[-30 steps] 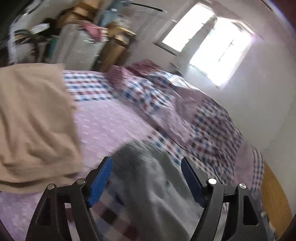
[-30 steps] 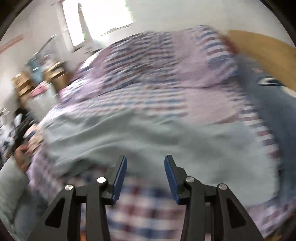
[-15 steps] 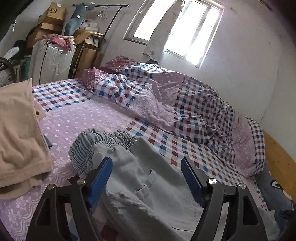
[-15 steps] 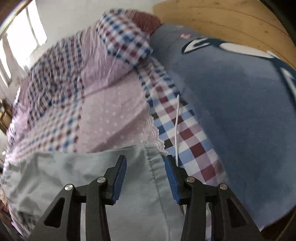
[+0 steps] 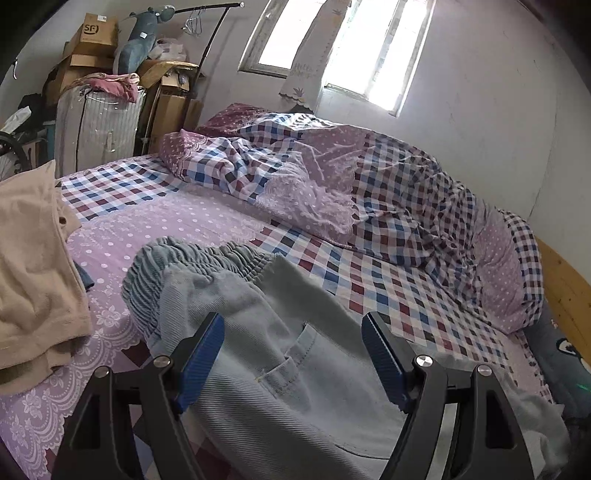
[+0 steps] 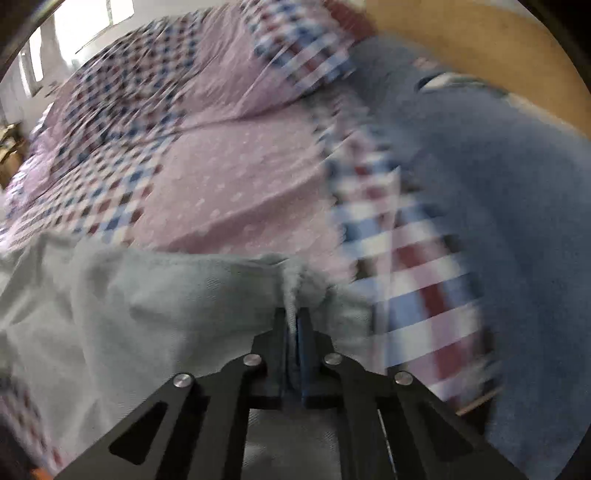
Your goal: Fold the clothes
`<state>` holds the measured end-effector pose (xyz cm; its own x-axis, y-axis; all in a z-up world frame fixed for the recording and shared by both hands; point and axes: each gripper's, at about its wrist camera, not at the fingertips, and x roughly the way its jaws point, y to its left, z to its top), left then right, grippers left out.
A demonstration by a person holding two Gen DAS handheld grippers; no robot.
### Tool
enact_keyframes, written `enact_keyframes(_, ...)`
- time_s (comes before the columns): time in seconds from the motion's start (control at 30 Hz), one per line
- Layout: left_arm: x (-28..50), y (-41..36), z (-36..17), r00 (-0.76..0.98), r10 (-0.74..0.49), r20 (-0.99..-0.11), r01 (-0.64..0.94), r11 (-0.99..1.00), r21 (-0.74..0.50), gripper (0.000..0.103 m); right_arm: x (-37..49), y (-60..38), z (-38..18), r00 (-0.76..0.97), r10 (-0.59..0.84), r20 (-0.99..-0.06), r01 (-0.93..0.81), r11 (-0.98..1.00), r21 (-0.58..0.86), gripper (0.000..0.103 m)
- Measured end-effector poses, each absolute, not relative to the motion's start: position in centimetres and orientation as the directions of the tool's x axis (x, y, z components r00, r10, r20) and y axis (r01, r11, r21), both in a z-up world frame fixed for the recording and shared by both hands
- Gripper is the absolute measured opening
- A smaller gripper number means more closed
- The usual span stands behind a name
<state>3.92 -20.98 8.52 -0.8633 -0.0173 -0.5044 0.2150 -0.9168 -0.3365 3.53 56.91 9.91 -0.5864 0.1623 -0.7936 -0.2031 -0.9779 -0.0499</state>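
While the pale grey-green denim trousers with an elastic gathered waistband (image 5: 236,317) are spread on the bed with the purple polka-dot and checked sheet (image 5: 192,221), two different gripper states are seen. The left gripper (image 5: 293,350) is held wide apart above the trousers, blue pads on either side of a patch pocket (image 5: 291,354); no cloth is pinched between them. The gathered waistband is seen just beyond the left gripper, toward the middle of the bed.

The right gripper (image 6: 294,332) is clamped tight on a bunched fold of the same trousers (image 6: 147,306) at their edge, fabric squeezed between the blue pads. This view is motion-blurred; finer detail cannot be told.

A crumpled checked and purple quilt (image 5: 369,192) is piled along the far side of the bed by the wall. A beige towel-like garment (image 5: 33,266) is lying on the sheet, near the waistband but apart from it. A blue-grey plush cushion with a white-and-dark motif (image 6: 498,192) is seen at the bed end near the right gripper, beside the wooden bed board (image 6: 480,48). Cardboard boxes (image 5: 96,33) and a striped storage bag in clear plastic (image 5: 98,129) are stacked in the corner under the window (image 5: 354,48).
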Motion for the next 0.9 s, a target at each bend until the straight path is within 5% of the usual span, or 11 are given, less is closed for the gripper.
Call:
enact_keyframes(0.13, 3.9, -21.2, 8.4, -0.864, -0.014, -0.504, 0.217, -0.912, -0.347, 0.08, 5.3, 57.8, 15.1, -0.693, 0.351, -0.629, -0.365, -0.924, -0.114, 0.002)
enact_keyframes(0.33, 3.8, -21.2, 8.4, -0.862, 0.001, -0.508, 0.21, -0.91, -0.358, 0.08, 2.2, 59.5, 11.6, -0.521, 0.331, -0.787, -0.364, -0.92, -0.146, 0.006)
enact_keyframes(0.43, 3.6, -21.0, 8.3, -0.858, 0.008, -0.514, 0.205, -0.912, -0.356, 0.08, 2.5, 60.4, 9.6, -0.447, 0.309, -0.839, -0.388, -0.913, -0.129, 0.017)
enact_keyframes(0.57, 3.7, -20.8, 8.4, -0.858, 0.019, -0.513, 0.196, -0.911, -0.362, 0.08, 7.5, 60.5, 11.6, -0.522, 0.291, -0.801, -0.45, -0.892, -0.031, 0.05)
enact_keyframes(0.9, 3.9, -20.3, 8.3, -0.854, 0.042, -0.518, 0.174, -0.916, -0.361, 0.08, 22.6, 57.7, 12.4, -0.642, 0.228, -0.732, -0.531, -0.821, 0.21, 0.051)
